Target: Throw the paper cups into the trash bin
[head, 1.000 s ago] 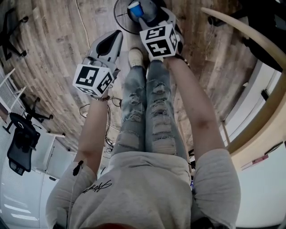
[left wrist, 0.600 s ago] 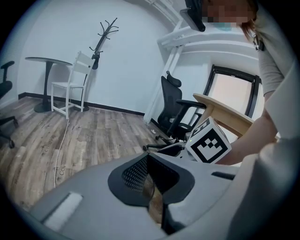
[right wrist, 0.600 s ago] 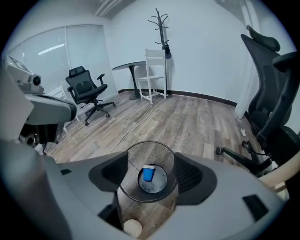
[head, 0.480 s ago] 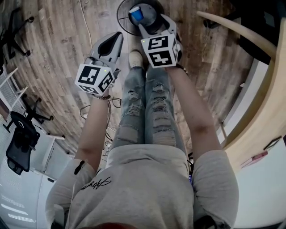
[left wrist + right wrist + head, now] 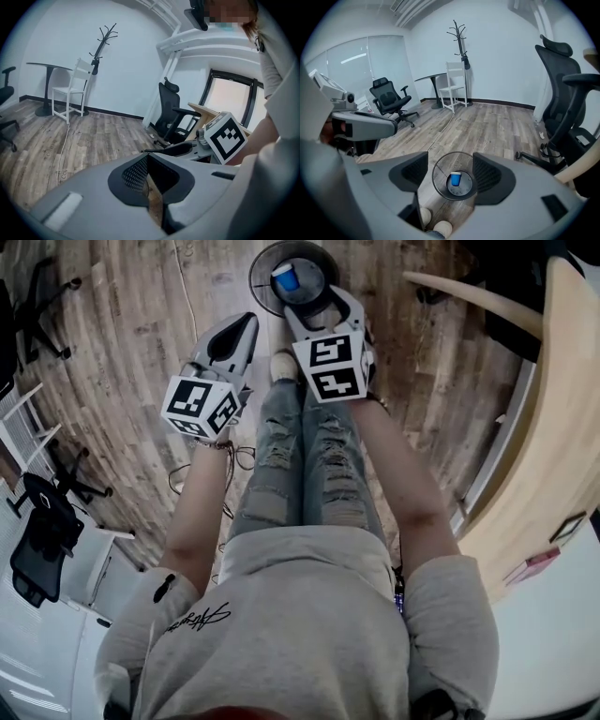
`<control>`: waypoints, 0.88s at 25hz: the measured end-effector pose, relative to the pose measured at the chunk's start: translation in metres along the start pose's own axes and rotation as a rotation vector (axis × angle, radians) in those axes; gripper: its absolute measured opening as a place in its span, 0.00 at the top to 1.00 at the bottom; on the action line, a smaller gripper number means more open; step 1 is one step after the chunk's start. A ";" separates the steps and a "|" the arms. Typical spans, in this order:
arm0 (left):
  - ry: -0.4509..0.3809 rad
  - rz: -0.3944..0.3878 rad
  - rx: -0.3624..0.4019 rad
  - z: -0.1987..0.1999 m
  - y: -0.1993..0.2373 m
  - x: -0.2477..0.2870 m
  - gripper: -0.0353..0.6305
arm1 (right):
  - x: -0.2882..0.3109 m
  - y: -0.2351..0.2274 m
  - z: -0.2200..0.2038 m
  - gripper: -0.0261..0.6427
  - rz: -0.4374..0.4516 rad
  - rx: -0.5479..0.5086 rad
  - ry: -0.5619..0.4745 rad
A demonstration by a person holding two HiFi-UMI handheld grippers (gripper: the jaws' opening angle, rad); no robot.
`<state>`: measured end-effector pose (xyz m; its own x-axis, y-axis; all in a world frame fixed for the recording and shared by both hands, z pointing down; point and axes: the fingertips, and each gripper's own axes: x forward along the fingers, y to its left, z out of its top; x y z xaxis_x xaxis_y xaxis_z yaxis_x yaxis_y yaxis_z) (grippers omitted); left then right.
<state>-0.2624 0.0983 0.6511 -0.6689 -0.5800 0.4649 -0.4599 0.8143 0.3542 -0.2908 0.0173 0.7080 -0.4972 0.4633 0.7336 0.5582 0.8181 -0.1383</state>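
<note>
Office chair (image 5: 389,99), coat rack (image 5: 461,41)

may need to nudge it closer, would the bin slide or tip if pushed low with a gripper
The bin looks like thin wire mesh, so it is probably light and should slide easily on the wood floor. It is wide and holds only one cup, so a low push seems unlikely to tip it, though the mesh may flex.

The head view looks steeply down over the person's body to the wooden floor (image 5: 122,352), with the trash bin (image 5: 289,276) far below at its top edge. The right gripper view rides on the right hand-held gripper (image 5: 319,301) above the bin and faces down into it; these 2 views share the bin and the floor. The left gripper view, left of the bin, faces almost level across the room.
</note>
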 end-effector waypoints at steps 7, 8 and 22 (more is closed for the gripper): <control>-0.009 -0.024 0.017 0.026 -0.014 -0.016 0.94 | -0.033 0.012 0.027 0.53 -0.001 0.028 -0.043; -0.011 -0.026 0.020 0.030 -0.015 -0.018 0.94 | -0.037 0.013 0.031 0.53 -0.001 0.035 -0.051; -0.045 -0.050 0.076 0.079 -0.039 -0.044 0.94 | -0.078 0.026 0.087 0.53 0.004 0.087 -0.139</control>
<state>-0.2610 0.0943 0.5528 -0.6684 -0.6200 0.4109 -0.5356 0.7845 0.3126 -0.2952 0.0323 0.5887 -0.5858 0.5040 0.6347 0.5036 0.8400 -0.2022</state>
